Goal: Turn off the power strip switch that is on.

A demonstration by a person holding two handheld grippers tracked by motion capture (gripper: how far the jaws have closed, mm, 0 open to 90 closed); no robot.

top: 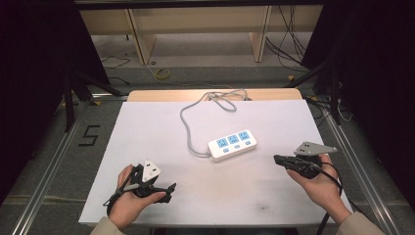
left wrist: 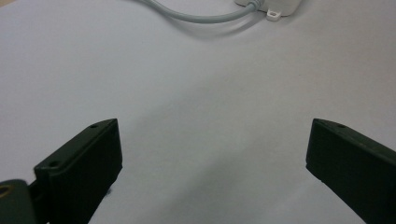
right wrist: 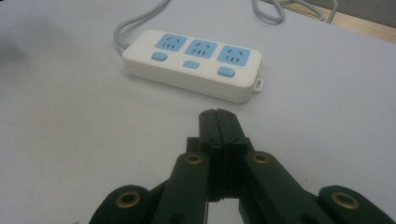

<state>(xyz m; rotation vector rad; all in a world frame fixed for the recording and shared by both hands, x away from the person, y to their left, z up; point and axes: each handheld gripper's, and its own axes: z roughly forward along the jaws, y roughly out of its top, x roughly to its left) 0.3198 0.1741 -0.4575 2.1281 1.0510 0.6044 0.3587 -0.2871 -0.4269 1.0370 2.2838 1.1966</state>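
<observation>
Table (top: 147, 147), white-topped, bore every item; its far wooden edge lay partly under a looped cable, and your forearms were cut off at the bottom of the high view. Power strip (top: 232, 145), white with three blue sockets and three blue switches, lay flat near the table's middle, between your two hands and touching neither; in the left gripper view its corner (left wrist: 275, 7) alone cleared the top edge. Grey cable (top: 188, 129) ran from the strip's left end to the far edge, where its coils grew hard to follow. Right gripper (top: 279, 159), which you held near the strip's right end, had its jaws pressed together on nothing (right wrist: 218, 116). Left gripper (top: 169, 191), which you held well short of the strip, had its jaws wide apart (left wrist: 212, 154) over bare tabletop.
</observation>
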